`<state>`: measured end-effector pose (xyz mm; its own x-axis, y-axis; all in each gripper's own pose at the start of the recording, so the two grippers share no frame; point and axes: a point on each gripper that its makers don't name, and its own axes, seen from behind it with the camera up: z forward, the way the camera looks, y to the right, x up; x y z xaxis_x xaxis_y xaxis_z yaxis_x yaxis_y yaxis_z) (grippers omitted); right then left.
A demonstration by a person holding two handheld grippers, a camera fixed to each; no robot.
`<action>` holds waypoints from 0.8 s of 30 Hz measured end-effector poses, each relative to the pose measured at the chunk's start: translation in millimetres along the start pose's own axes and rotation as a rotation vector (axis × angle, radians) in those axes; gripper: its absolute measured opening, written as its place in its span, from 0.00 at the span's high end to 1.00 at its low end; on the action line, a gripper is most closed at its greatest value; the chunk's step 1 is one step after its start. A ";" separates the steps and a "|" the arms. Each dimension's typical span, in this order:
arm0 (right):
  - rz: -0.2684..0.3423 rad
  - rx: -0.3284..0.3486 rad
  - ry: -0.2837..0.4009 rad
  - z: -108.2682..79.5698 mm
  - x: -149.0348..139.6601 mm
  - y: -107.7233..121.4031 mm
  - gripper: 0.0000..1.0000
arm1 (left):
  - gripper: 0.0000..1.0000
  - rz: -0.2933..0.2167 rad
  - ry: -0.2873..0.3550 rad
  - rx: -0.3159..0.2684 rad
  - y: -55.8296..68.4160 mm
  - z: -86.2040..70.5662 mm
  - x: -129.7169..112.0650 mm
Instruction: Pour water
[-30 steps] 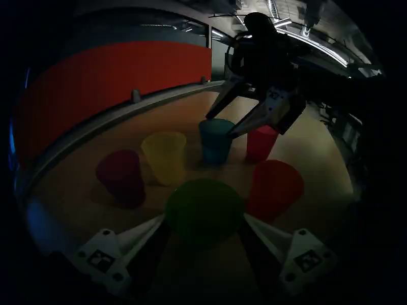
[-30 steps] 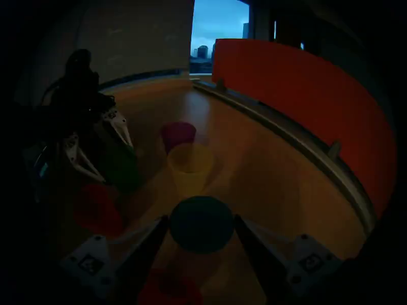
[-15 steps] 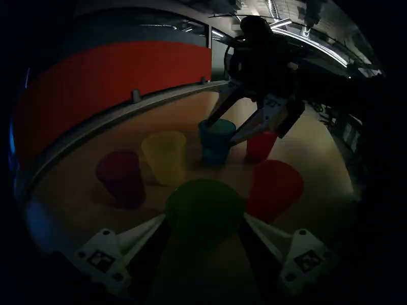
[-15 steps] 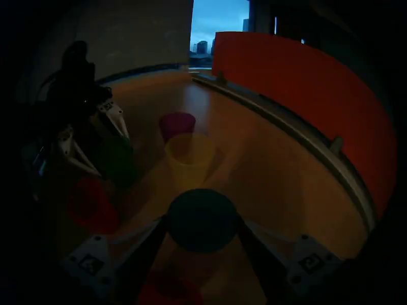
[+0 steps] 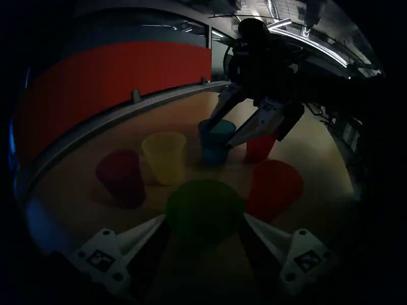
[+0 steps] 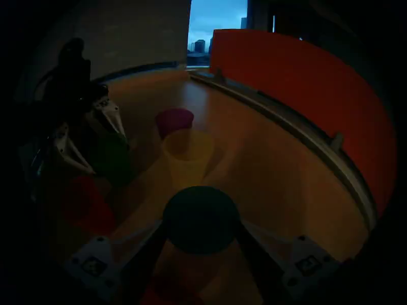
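Observation:
The room is dim. My left gripper is shut on a green cup, which stands on the wooden table; it also shows at the left in the right gripper view. My right gripper is shut on a teal cup, one finger against each side. In the left gripper view, that gripper straddles the teal cup from above.
A yellow cup, a magenta cup, a red cup and a smaller red cup stand close around. A red partition with a metal rail runs along the table's edge. Bare wood lies toward the partition.
My right gripper has come down around the teal cup and its fingers have drawn in slightly against it. My left gripper and the green cup have stayed put.

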<state>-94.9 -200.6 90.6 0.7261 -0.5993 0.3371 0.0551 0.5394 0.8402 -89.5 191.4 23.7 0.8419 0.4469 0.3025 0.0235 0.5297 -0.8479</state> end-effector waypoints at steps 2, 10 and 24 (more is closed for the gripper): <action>0.010 0.001 0.005 0.3 0.3 0.3 0.03 | 0.15 -0.001 0.000 0.000 0.0 0.0 -0.1; 0.026 -0.002 0.008 -1.7 -1.6 2.4 0.03 | 0.15 -0.003 -0.001 0.001 -0.3 -0.3 0.5; 0.029 -0.008 0.046 -10.2 10.1 0.7 0.03 | 0.16 0.003 0.019 0.019 -3.6 -6.1 9.9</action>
<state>-80.5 -200.3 90.3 0.7583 -0.5554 0.3415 0.0390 0.5615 0.8266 -77.9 189.5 27.1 0.8519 0.4351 0.2915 0.0107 0.5420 -0.8403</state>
